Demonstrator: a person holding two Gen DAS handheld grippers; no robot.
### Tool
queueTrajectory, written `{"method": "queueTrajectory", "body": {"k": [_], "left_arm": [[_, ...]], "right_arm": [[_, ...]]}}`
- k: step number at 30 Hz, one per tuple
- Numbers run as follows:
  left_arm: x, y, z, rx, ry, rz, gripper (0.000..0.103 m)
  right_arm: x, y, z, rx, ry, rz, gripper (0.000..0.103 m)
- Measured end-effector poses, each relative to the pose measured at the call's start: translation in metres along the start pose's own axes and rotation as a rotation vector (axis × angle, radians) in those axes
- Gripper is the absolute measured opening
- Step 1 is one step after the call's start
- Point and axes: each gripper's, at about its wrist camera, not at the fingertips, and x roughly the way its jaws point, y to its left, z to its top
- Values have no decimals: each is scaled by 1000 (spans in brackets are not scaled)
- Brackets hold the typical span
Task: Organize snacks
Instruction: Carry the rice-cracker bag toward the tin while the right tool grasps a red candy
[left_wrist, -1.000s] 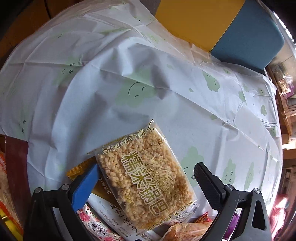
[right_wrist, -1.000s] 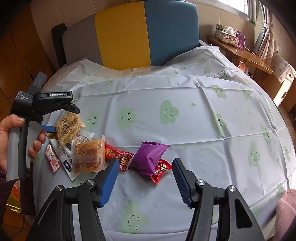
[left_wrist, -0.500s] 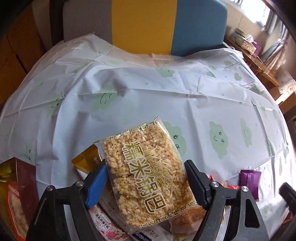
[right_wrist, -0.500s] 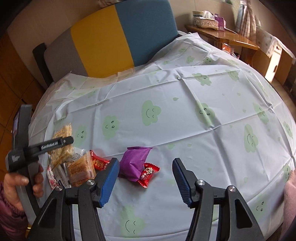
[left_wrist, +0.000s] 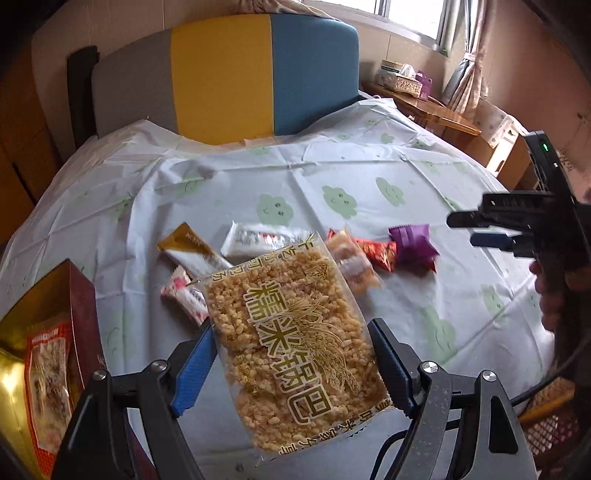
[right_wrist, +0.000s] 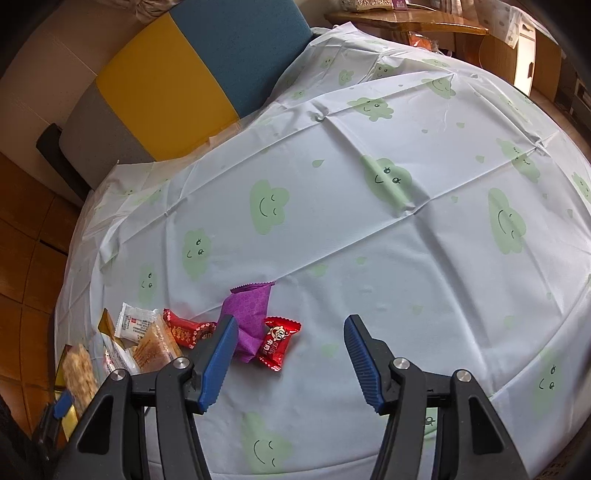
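My left gripper (left_wrist: 291, 354) is shut on a clear pack of puffed rice crackers (left_wrist: 291, 343) with gold lettering and holds it above the table's near left edge. The same pack shows at the lower left in the right wrist view (right_wrist: 79, 373). My right gripper (right_wrist: 290, 350) is open and empty, low over the table, with a purple packet (right_wrist: 249, 310) and a red candy (right_wrist: 277, 341) just past its left finger. It also shows at the right in the left wrist view (left_wrist: 491, 230). Several more snacks (left_wrist: 258, 240) lie on the cloth.
A red and gold snack box (left_wrist: 44, 354) stands open at the table's left edge. The table wears a white cloth with green clouds (right_wrist: 369, 221). A grey, yellow and blue chair back (left_wrist: 221, 74) stands behind it. A wooden side table (left_wrist: 424, 107) is at the back right.
My left gripper has lifted and pulled back with the cracker pack, so the snack pile now shows beyond it. My right gripper has drifted lower and to the right over the table.
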Motion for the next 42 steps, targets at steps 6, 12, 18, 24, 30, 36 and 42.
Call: {"method": "queueTrajectory", "body": {"k": [6,12,18,24,30,36,42], "left_arm": [[0,-4,-44,19,59,-15,80],[6,-9,-76,23,114,-26,80],[12,-9,-87,25,114,-7,80],[13,-7,-93,7,98,-20,81],[9,-4,-95,2,73,-29,78],[-18,10,-86,-44,5,-51,78],[-66,33,-71,-80,-107,14,78]], "right_arm": [[8,16,-2,-86,-3,-6,49],[24,10,-7,-101,54,-112,26],[41,7,-6,-57,112,-43,26],[58,13,-1,-50,103,-50,26],[61,31,-8,-212,98,-179,17],[67,41,-12,-310,114,-235,18],[70,54,-19,-391,107,-290,18]]}}
